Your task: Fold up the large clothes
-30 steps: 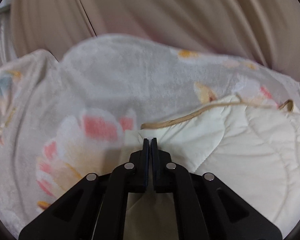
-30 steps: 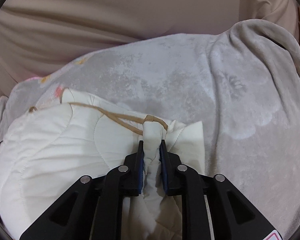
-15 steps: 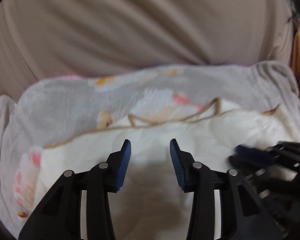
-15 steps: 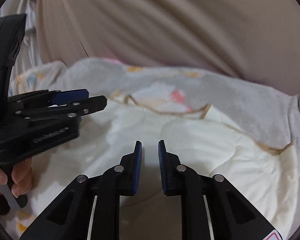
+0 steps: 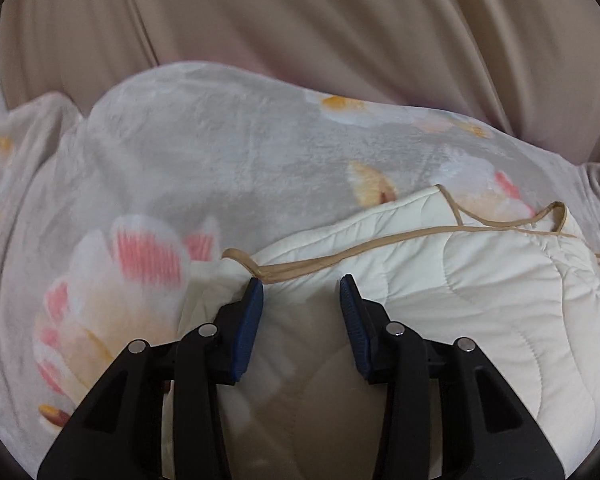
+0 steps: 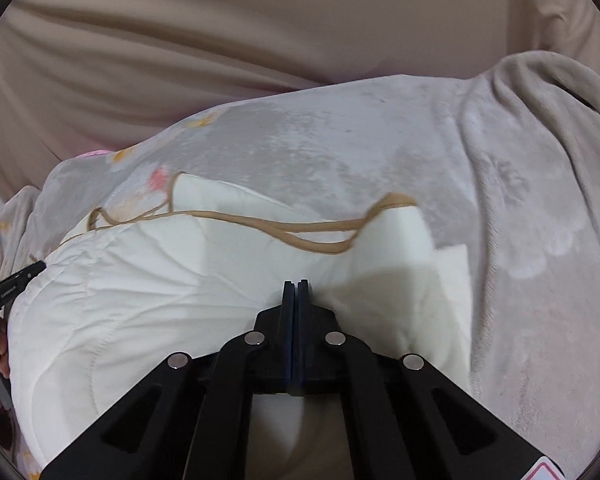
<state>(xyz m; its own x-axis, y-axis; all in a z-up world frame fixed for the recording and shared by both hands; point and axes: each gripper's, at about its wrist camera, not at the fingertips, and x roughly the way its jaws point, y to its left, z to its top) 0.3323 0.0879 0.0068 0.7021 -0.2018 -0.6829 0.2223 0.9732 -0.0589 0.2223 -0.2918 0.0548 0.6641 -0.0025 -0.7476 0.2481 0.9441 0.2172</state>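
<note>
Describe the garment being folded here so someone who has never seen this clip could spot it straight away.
Start from the grey floral blanket that covers the surface below the beige curtain. On it, just ahead of both claws, lies the cream quilted garment. Unlike the fuzzy, flower-printed blanket, it is plain, smooth and padded, stitched in curved lines, with thin tan trim along its far edge.

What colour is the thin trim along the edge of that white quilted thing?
Tan, a light brown binding edging the cream quilted garment; the right wrist view shows it best.

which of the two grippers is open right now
The left gripper: its blue pads stand wide apart over the cream quilted garment. The right gripper has its pads pressed together.
</note>
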